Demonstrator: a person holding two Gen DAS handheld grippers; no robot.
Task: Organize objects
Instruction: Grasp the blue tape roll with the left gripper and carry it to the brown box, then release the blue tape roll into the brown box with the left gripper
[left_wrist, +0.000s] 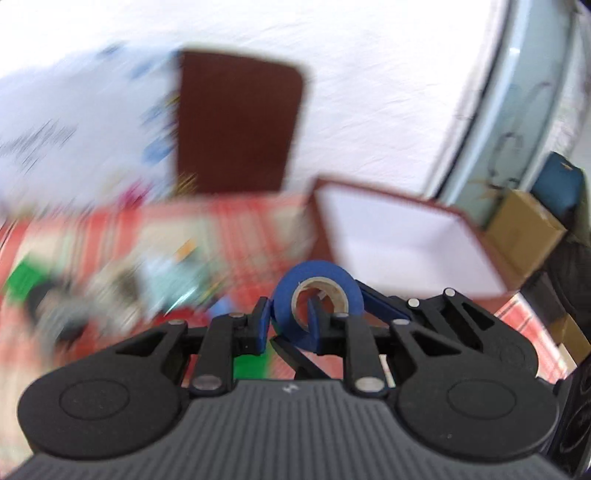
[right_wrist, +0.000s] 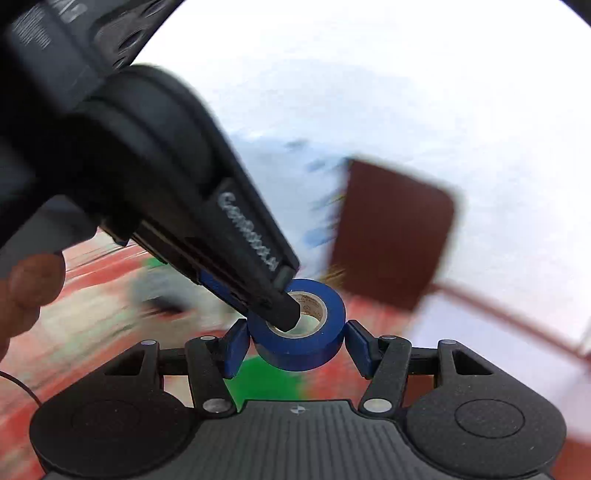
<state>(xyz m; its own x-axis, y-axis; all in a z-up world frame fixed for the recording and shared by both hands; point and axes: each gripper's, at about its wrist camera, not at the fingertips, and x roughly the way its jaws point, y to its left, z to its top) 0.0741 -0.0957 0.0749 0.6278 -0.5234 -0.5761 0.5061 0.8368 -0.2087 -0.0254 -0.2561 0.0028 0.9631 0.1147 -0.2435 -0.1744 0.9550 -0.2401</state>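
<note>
A roll of blue tape (left_wrist: 317, 295) is held in the air by my left gripper (left_wrist: 288, 321), shut on the roll's wall with one finger inside the core. In the right wrist view the roll (right_wrist: 299, 332) sits between the blue pads of my right gripper (right_wrist: 295, 343), which stand at its two sides; contact is unclear. The left gripper (right_wrist: 284, 314) comes in from the upper left, one finger in the core. A red open box (left_wrist: 399, 236) with a white inside stands behind, to the right.
A dark brown flat lid (left_wrist: 236, 125) leans behind the box; it also shows in the right wrist view (right_wrist: 391, 236). A red patterned cloth (left_wrist: 236, 229) carries blurred small objects at left. Cardboard boxes (left_wrist: 524, 229) stand far right. A white wall is behind.
</note>
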